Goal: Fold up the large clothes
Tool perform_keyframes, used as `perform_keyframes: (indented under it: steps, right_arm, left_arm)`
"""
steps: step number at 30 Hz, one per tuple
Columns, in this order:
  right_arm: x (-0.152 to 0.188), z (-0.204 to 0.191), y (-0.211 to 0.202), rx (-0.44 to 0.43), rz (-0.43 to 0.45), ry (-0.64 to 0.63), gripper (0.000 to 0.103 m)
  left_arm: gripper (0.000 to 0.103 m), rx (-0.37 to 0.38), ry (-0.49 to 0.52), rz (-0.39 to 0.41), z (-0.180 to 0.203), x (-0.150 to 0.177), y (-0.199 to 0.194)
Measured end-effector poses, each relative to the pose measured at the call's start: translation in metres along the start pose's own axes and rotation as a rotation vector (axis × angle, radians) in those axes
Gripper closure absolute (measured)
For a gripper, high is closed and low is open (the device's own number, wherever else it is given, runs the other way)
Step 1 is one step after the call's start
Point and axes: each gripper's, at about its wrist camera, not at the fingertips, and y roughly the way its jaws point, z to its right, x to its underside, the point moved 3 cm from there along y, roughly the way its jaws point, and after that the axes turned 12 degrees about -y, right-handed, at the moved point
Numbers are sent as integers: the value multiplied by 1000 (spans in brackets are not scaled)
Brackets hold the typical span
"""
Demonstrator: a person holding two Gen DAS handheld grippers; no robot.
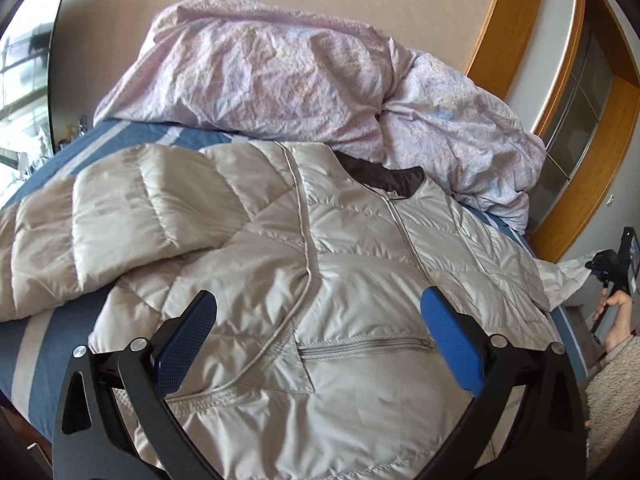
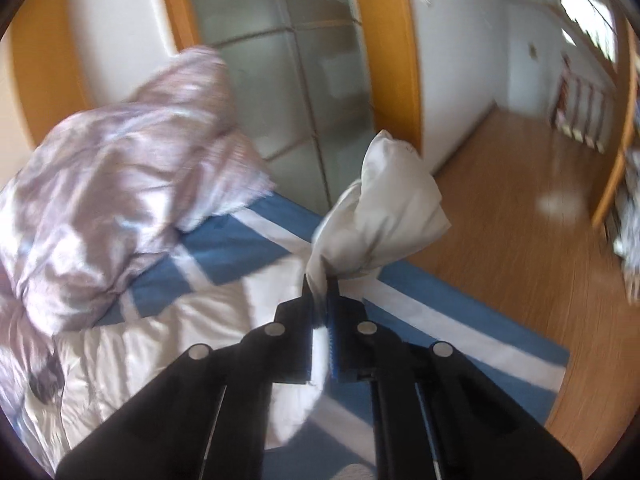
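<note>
A silver-grey quilted down jacket [image 1: 340, 272] lies front-up on the blue and white striped bed [image 1: 36, 340], with one sleeve [image 1: 100, 216] folded across its left side. My left gripper [image 1: 320, 312] is open and empty, just above the jacket's lower front near the pocket zip [image 1: 360, 348]. My right gripper [image 2: 320, 284] is shut on the end of the jacket's other sleeve [image 2: 384, 208], lifted above the bed's right edge. It also shows far right in the left wrist view [image 1: 616, 264]. The right wrist view is blurred.
A crumpled pink duvet [image 1: 300, 76] is heaped at the head of the bed against the wall. A wood-framed glass door [image 2: 288, 80] stands to the right of the bed. Wooden floor [image 2: 520, 200] lies beyond the bed's edge.
</note>
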Motion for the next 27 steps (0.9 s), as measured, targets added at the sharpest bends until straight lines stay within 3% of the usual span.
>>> perform_keyframes:
  steps: [5,10,14,18,21,27]
  right_arm:
    - [-12,-71,-41,-110,84,-135,96]
    - [-12,-139,-79,-323,108,-219,96]
    - [6,-196,-110,-526,92,-295,96]
    - [45,-248,-121,-670,7,-387,96]
    - [76,-287,-117,-731,-83,-443,96]
    - [123,-343,-114,-719,-176,-550,96]
  left_arm:
    - [1,-15,-15,73,-12,-7,-13]
    - [1,-14,-8,80,-19,-11,-20]
    - [1,-10,-14,110,-25,-12,-28]
    - [1,-28,-15,144,-31,-13,-35]
    - [1,-33,-22,153,-36,-15,-38]
    - [1,-48,-35,165,-45,-16,-40]
